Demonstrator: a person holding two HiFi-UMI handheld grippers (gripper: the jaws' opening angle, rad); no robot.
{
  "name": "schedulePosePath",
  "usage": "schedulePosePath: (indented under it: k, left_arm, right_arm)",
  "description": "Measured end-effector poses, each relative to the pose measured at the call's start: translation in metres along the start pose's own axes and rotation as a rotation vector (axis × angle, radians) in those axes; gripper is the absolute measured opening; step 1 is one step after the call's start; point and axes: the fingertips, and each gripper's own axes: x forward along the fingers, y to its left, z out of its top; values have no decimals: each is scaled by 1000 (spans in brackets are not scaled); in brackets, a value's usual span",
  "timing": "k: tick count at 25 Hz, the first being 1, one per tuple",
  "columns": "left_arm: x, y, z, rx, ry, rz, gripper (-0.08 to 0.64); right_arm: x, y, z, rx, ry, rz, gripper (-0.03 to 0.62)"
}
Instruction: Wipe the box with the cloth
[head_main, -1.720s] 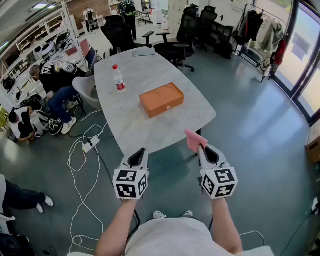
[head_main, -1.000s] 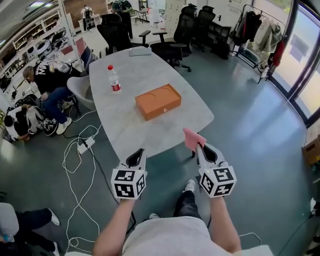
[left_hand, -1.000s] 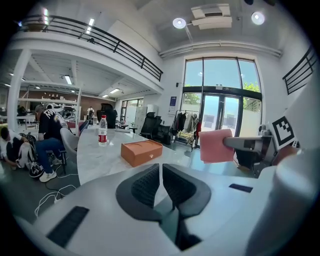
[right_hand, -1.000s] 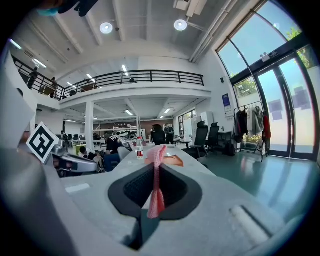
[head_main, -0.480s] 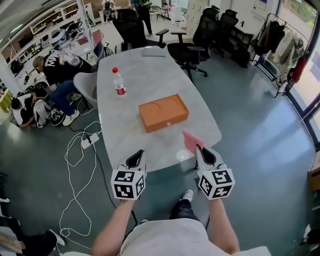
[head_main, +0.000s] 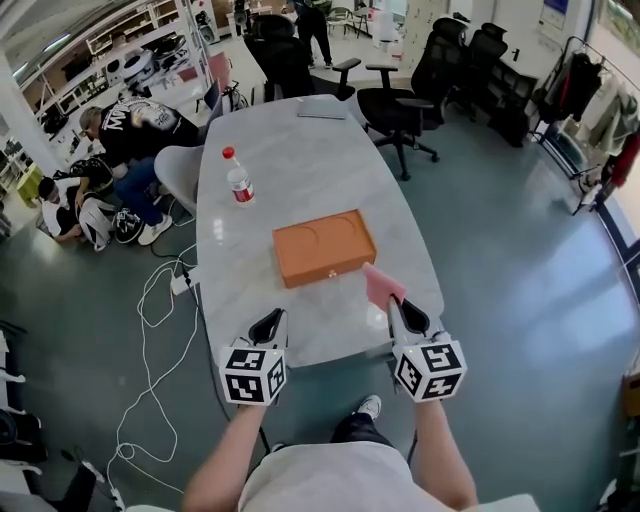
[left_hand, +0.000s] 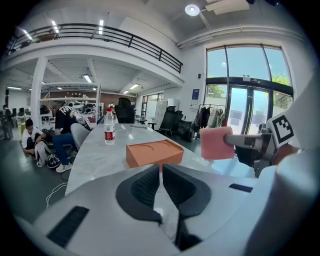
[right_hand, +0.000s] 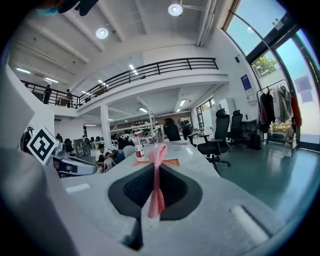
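Cloth (right_hand: 156, 170) looks thin and limp to us; our right gripper (head_main: 396, 305) pinches its lower edge, holding it upright near the front rim of the table (head_main: 290, 160). And the box (head_main: 324, 247)?

Lying flat on the table ahead, well apart from both grippers. We judge it rigid but light, apt to slide, so we'd brace a side. Our left gripper (left_hand: 161, 172) is clenched on nothing: only its own view shows that, while the head view lays out the box's whole top.

Your head view looks steeply down from high above the worktop (head_main: 290, 180), with the left gripper (head_main: 274, 318) and right gripper (head_main: 394, 304) near its bottom edge. Each gripper view looks low along its jaws across the worktop; all three share the orange box (head_main: 323, 247) and pink cloth (head_main: 382, 284).
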Motion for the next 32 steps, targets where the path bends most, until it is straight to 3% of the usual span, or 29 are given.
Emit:
schedulePosePath:
  k: [13, 22, 32]
  left_arm:
    - [34, -17, 16, -54, -2, 143, 26]
    - [43, -12, 20, -84, -3, 194, 26]
    - [73, 23, 26, -113, -4, 220, 26]
  right_arm:
    - [41, -64, 18, -25, 27, 137, 15]
    - [81, -106, 33, -75, 24, 142, 15]
    - [157, -123, 24, -80, 76, 166, 15]
